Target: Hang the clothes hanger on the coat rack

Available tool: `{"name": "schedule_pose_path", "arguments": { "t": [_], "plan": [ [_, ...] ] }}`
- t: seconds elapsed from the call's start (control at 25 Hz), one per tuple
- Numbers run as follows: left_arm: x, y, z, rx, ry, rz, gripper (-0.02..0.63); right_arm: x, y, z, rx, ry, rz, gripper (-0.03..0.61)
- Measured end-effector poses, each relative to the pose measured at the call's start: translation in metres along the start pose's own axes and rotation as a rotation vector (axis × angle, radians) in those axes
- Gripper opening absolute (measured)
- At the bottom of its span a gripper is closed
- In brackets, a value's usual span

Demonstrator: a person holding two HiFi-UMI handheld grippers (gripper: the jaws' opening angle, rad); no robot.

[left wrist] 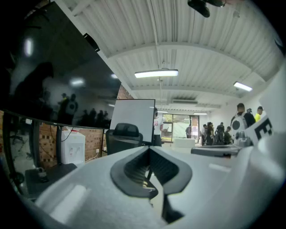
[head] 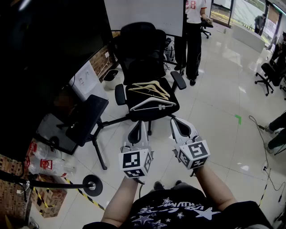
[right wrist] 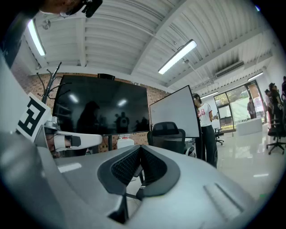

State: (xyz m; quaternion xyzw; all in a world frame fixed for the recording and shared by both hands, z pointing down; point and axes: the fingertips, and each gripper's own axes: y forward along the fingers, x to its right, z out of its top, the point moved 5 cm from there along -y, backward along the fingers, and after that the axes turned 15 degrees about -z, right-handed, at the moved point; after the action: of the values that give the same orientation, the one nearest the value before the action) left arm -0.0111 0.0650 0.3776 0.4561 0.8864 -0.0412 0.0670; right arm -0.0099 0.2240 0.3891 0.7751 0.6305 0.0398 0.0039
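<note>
While both forearms reach forward side by side, I hold the left gripper (head: 141,124) and right gripper (head: 175,120) level, just short of the office chair (head: 138,40). Both pairs of jaws are pressed together and empty. The clothes hangers (head: 151,91) lie on that chair's seat.

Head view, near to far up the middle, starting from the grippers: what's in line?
left gripper and right gripper side by side → white hanger → wooden hangers → chair backrest → whiteboard
</note>
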Motion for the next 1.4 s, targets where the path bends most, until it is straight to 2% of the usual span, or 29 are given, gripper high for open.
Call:
{"name": "schedule_pose_path", "arguments": {
  "t": [0.12,0.36,0.56,0.76,0.96,1.08,1.4],
  "plan": [
    [-0.017,0.002,0.003,0.011,0.007,0.014,0.005,0.002,0.004,0.000,0.021,-0.033,-0.020,0.006],
    [-0.032,0.012,-0.002,-0.002,0.011,0.028,0.005,0.029,0.021,-0.016,-0.011,0.024,-0.098,0.006],
    [-0.051,0.030,-0.011,-0.014,0.030,0.054,0.005,0.043,0.063,-0.020,0.011,0.018,-0.077,0.006],
    [-0.079,0.076,-0.023,-0.015,0.034,0.075,0.005,0.069,0.132,-0.031,-0.001,0.020,-0.071,0.006],
    [-0.096,0.132,-0.019,0.013,0.087,0.074,0.005,0.096,0.199,-0.043,-0.023,0.005,-0.026,0.006],
    [-0.105,0.160,-0.023,0.007,0.069,0.077,0.005,0.107,0.230,-0.047,-0.048,-0.013,0.022,0.006],
    [-0.155,0.214,-0.036,-0.055,0.069,0.169,0.005,0.125,0.302,-0.070,-0.100,-0.067,0.127,0.006]
  ]
}}
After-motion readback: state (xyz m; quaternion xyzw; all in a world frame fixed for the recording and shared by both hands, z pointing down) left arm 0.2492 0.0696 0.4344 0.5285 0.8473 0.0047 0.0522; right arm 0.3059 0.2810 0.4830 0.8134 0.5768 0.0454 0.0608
